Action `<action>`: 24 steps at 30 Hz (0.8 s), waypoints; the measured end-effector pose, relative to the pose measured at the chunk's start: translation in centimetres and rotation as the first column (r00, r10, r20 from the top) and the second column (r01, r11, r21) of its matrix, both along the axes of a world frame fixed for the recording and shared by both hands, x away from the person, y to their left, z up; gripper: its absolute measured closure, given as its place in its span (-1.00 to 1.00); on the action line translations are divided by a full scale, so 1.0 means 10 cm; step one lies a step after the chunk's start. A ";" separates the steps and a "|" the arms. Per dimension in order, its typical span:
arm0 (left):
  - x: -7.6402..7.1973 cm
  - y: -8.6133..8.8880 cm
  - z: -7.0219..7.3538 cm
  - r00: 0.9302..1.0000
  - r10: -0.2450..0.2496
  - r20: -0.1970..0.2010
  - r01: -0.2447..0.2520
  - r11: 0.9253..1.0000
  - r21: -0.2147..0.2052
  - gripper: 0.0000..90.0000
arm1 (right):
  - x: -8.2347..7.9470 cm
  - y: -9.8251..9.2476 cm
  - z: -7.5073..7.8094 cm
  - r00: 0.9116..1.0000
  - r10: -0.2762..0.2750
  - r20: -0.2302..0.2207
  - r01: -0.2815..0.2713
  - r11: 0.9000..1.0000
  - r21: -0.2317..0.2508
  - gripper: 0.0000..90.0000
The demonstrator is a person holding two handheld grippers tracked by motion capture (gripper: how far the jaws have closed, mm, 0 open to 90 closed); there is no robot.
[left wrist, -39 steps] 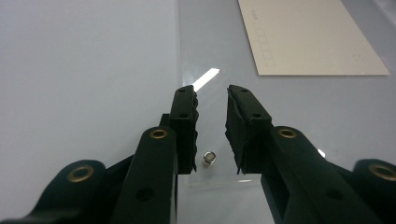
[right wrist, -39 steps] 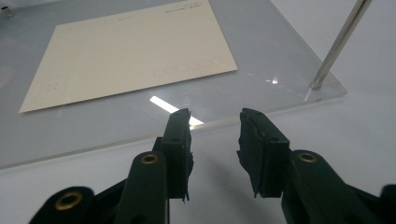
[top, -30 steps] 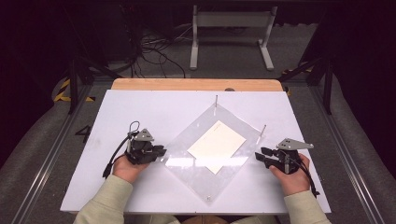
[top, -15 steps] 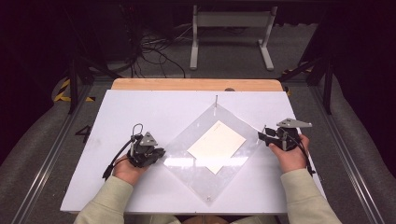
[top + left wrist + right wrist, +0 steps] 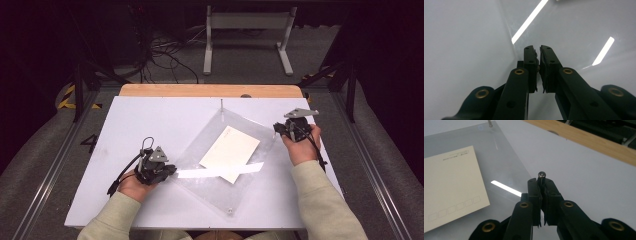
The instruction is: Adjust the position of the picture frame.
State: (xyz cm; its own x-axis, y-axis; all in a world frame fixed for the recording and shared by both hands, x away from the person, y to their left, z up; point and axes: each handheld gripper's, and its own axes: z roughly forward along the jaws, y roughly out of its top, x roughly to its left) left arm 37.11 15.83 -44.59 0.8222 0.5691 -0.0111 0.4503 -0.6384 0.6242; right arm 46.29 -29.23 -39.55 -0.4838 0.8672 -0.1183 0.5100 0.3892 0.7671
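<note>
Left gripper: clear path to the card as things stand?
Probably not. The card seems to lie under the clear sheet, and the left gripper sits shut at that sheet's left corner, so the sheet covers it.

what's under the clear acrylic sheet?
A cream card lies within the clear sheet, though above or beneath is unclear; white table shows through. Glare hides a strip.

The small print and the row of boxes on the cream card (image 5: pixel 449 187) are too small to read, and the card runs off the left and bottom edges of the right gripper view. In the left gripper view, whatever sits between the fingers (image 5: pixel 530 66) of the left gripper (image 5: pixel 156 170) is too dark to tell. The near edge of the tabletop (image 5: pixel 150 125) is partly hidden by the person's sleeves (image 5: pixel 320 200).
</note>
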 end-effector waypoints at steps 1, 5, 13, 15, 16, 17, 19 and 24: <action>-0.02 0.00 0.00 1.000 -0.005 0.004 0.004 1.000 0.007 0.87 | 0.06 0.05 0.03 1.000 0.006 0.006 -0.006 1.000 -0.009 0.89; -0.10 0.01 0.01 1.000 -0.013 -0.011 0.013 1.000 0.013 0.87 | 0.30 0.24 0.10 0.999 0.041 0.027 -0.041 0.999 -0.030 0.89; -0.29 0.03 0.04 0.996 -0.063 -0.060 0.065 0.997 0.029 0.87 | 0.64 0.56 0.01 0.994 0.112 -0.009 -0.113 0.993 -0.030 0.88; -0.32 0.03 0.04 0.995 -0.076 -0.067 0.078 0.997 0.027 0.87 | 0.70 0.61 -0.08 0.993 0.117 -0.016 -0.117 0.993 -0.023 0.87; -0.32 0.03 0.04 0.995 -0.076 -0.067 0.078 0.997 0.027 0.87 | 0.70 0.61 -0.08 0.993 0.117 -0.016 -0.117 0.993 -0.023 0.87; -0.32 0.03 0.04 0.994 -0.083 -0.067 0.085 0.996 0.026 0.87 | 0.72 0.62 -0.14 0.993 0.110 -0.032 -0.111 0.993 -0.027 0.85; -0.32 0.03 0.04 0.994 -0.087 -0.067 0.088 0.996 0.026 0.87 | 0.73 0.60 -0.20 0.994 0.105 -0.029 -0.105 0.994 -0.001 0.74; -0.32 0.02 0.04 0.993 -0.092 -0.067 0.094 0.995 0.022 0.87 | 0.59 0.49 -0.14 0.998 0.062 -0.024 -0.061 0.997 0.053 0.42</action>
